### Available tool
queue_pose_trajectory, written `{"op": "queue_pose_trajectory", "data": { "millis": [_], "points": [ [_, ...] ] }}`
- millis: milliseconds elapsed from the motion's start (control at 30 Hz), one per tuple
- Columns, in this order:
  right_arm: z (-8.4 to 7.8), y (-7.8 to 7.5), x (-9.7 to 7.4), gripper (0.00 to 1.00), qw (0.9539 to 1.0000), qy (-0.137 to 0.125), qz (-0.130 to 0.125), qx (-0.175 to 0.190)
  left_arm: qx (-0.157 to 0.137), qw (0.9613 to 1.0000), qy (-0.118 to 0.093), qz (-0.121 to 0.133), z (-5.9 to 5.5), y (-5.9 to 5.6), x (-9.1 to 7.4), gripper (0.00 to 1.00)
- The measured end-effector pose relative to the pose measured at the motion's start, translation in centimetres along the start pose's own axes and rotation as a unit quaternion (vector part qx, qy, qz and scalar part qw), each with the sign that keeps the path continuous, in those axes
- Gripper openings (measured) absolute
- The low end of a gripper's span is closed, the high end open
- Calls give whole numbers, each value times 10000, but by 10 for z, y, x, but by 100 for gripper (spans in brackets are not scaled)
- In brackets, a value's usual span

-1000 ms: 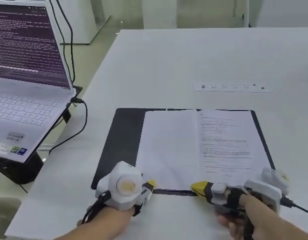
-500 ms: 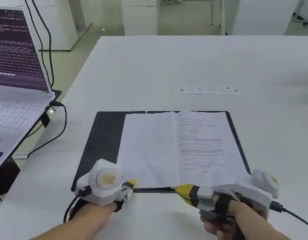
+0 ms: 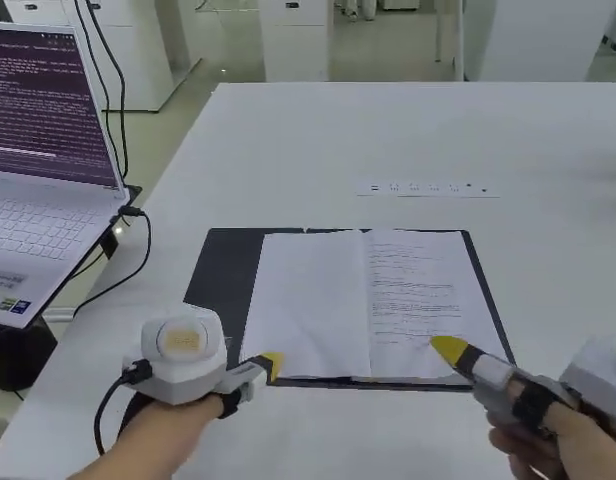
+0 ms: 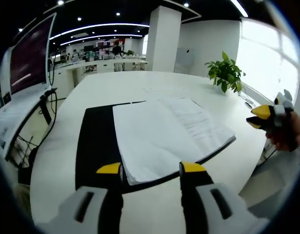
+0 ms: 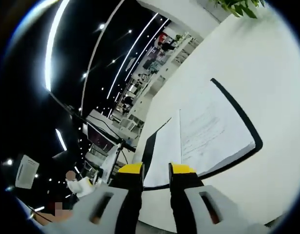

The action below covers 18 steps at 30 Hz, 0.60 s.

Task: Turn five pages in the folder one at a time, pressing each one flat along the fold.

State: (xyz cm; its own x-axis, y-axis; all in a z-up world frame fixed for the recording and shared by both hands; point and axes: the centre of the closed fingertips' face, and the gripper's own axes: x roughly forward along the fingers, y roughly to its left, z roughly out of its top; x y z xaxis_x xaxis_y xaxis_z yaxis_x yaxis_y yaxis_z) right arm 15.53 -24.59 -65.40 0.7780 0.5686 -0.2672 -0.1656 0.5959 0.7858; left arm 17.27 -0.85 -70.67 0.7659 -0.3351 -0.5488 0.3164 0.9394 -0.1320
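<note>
- Folder [image 3: 223, 290] lies open and flat on the desk [image 3: 388, 130], near edge toward the person, black cover showing at left. Laptop [image 3: 38, 170] stands well off to the left.
- Blank page [image 3: 303, 300] fills the left half and printed page [image 3: 418, 290] the right. They meet at the fold [image 3: 366, 300] down the middle. Both look flat; no sheet is lifted.
- Left gripper [image 3: 266, 367] sits low at the folder's near edge, just beside the blank page's near left corner. Its jaws are spread wide with nothing between them.
- Judgement: it waits there to steady the left half, or to press along the fold once a sheet comes over.
- Right gripper [image 3: 450, 350] is at the printed page's near right corner, tip pointing far-left across it. Its own view shows a slim gap between the jaws and nothing gripped. Cannot tell whether it touches the paper or hangs just above.
- Judgement: that corner is the free one, the easiest place to pinch a single sheet and carry it leftward.
- Relative lie: the folder is straight ahead of both grippers. In the left gripper view its near edge lies just beyond the jaws. The fold runs between the two grippers.
- How many of the five pages are done cannot be read here.
</note>
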Motion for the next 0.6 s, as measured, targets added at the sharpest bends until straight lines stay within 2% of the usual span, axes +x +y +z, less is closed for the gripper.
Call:
{"op": "queue_pose_trajectory", "data": {
  "millis": [33, 133, 200, 233, 267, 300, 433, 500, 600],
  "points": [
    [1, 1, -4, 28, 10000, 15, -50, -5, -18, 10000, -14, 18, 2, 0, -4, 49],
    [14, -2, -16, 44, 9984, -214, -315, -408, -127, 9999, -55, 81, 6, 1, -17, 63],
    [20, -5, -23, 55, 9951, -250, -496, -815, -185, 9997, -123, 119, 11, -2, -28, 70],
    [21, -9, -26, 63, 9921, -196, -644, -1057, -184, 9996, -155, 117, 12, -4, -33, 72],
    [22, -10, -28, 68, 9910, -186, -684, -1139, -179, 9996, -162, 114, 12, -4, -34, 72],
    [23, -13, -32, 72, 9870, -149, -811, -1381, -138, 9997, -179, 104, 13, -6, -38, 72],
    [22, -23, -44, 81, 9740, 88, -1095, -1983, -33, 9998, -129, 157, 12, -9, -47, 82],
    [24, -27, -48, 86, 9695, 115, -1194, -2135, -12, 9997, -125, 209, 12, -9, -52, 89],
    [27, -33, -54, 92, 9663, 100, -1296, -2223, -31, 9995, -197, 241, 13, -10, -57, 97]
  ]
}}
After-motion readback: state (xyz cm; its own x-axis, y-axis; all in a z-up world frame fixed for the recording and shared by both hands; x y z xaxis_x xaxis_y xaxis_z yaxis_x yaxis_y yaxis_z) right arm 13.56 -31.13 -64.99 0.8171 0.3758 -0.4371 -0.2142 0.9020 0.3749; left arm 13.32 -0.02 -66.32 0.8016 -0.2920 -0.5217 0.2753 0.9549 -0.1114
